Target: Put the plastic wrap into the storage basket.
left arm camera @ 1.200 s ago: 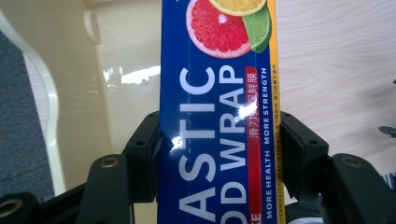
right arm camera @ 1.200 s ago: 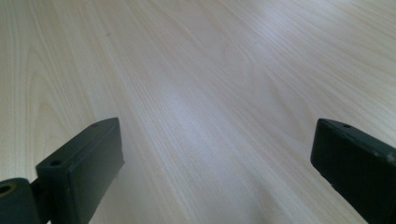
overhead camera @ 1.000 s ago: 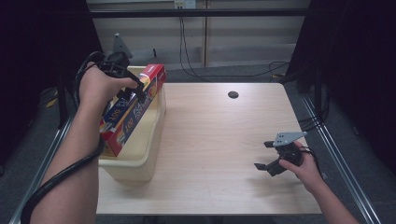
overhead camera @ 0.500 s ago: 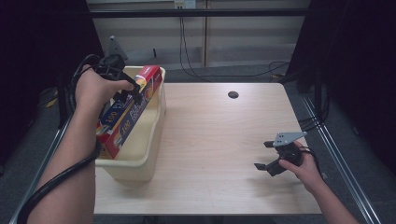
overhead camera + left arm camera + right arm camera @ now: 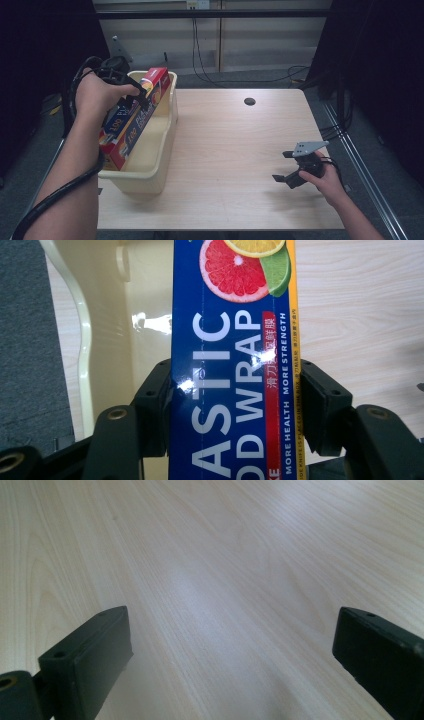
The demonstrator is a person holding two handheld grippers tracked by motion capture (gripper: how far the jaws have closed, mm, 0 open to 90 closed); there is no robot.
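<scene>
The step in hand looks like stowing the plastic wrap box (image 5: pixel 131 117) in the cream plastic bin (image 5: pixel 165 142) at the left edge of the table (image 5: pixel 235 150). The left tool (image 5: pixel 131 93) pinches the box across its narrow width, both black pads pressed flat against its long sides in the left gripper view, where the box (image 5: pixel 230 365) runs straight up between them. In the high view the box slants over the bin's left side, its lower end already down inside near the bin's near wall and its upper, red end poking above the far rim (whether the low end rests on the bin floor I cannot tell).

Next, I judge, the box wants lowering until it lies within the walls, and only then should the pads let go; a long box tipped like this could catch on the rim.

The box is a slim, glossy cardboard carton, deep blue with white lettering and citrus slices. The bin is smooth, rounded and slightly shiny, with a rolled lip. The table is pale wood grain.

The right tool (image 5: pixel 289 166) rests well apart near the table's right edge, its jaws spread wide with nothing between them but bare wood.
</scene>
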